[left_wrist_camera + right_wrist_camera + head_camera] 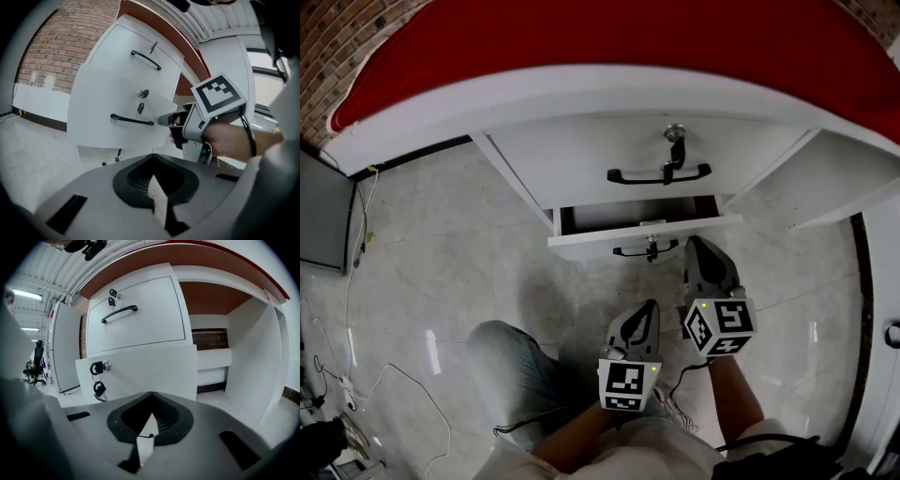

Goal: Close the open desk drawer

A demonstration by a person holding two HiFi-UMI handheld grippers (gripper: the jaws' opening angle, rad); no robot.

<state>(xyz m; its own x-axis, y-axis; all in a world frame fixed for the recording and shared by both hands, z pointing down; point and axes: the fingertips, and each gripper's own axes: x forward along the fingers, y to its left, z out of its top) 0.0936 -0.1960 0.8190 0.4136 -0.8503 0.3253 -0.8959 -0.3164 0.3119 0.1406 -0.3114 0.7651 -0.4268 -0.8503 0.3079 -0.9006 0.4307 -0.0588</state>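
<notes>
Below the red desk top (609, 37), the open drawer (591, 240) juts from the lower slot, at twelve o'clock from both grippers. The right gripper (700, 247) sits near the right end of the drawer's front, at one o'clock from the left gripper (649, 309). Both grippers' jaws are pressed together on nothing.

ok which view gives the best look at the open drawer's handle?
Left gripper view: the open drawer's handle shows whole, large and unobstructed. Head view has the handle small, seen from above. Right gripper view shows only the lock and keys; the handle itself is hidden there.
</notes>
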